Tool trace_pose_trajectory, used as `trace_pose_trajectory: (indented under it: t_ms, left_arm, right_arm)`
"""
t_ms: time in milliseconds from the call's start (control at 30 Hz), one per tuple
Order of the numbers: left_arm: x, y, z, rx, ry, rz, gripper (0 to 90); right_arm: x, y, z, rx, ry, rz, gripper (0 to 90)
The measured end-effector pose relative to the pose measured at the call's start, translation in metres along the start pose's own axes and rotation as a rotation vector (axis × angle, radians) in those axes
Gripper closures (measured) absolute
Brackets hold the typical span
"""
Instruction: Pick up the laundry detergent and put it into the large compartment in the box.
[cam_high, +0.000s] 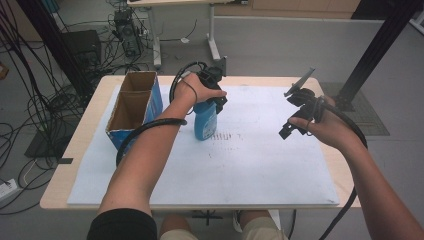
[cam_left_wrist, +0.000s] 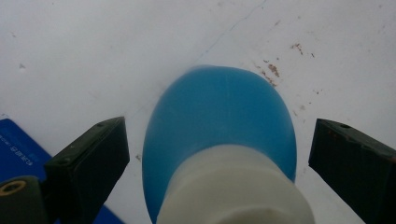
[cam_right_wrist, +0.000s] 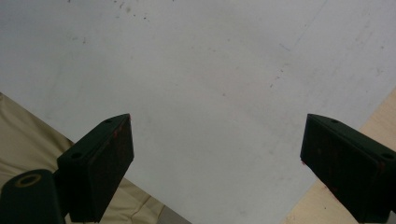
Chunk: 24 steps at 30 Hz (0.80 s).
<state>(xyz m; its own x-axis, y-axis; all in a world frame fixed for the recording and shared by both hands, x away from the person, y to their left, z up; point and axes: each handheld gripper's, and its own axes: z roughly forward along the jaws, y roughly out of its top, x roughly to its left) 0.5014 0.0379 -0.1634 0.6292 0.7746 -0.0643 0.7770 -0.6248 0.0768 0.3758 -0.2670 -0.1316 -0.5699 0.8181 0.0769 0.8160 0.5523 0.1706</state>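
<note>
A blue bottle (cam_high: 205, 121) with a white cap stands upright on the white mat, just right of the cardboard box. My left gripper (cam_high: 216, 100) hangs right over it, pointing down. In the left gripper view the bottle (cam_left_wrist: 219, 126) and its white cap (cam_left_wrist: 236, 186) sit between the two black jaws, which stand wide apart with gaps on both sides, so the gripper is open. My right gripper (cam_high: 290, 127) is held above the mat's right part, open, and its own view has nothing between its jaws, just the bare mat (cam_right_wrist: 210, 84).
An open cardboard box (cam_high: 134, 105) with blue sides and two compartments stands at the mat's back left; its blue edge (cam_left_wrist: 18, 144) lies close to the left jaw. The wooden table edge (cam_right_wrist: 373, 121) runs near the right gripper. Cables and desk legs lie beyond the table.
</note>
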Motion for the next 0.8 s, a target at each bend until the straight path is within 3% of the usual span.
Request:
trace_pose_trajectory:
  t_ms: [467,800]
  left_arm:
    - [0.0008,-0.0007,0.0081,0.003,0.001,-0.007,5.5]
    - [0.0009,-0.0029,0.0037,-0.008,0.009,-0.003,5.5]
  right_arm:
    - [-0.0015,-0.0003,0.0016,0.001,0.002,0.0,9.7]
    - [-0.0004,0.0003,0.0002,-0.005,0.002,-0.002,9.6]
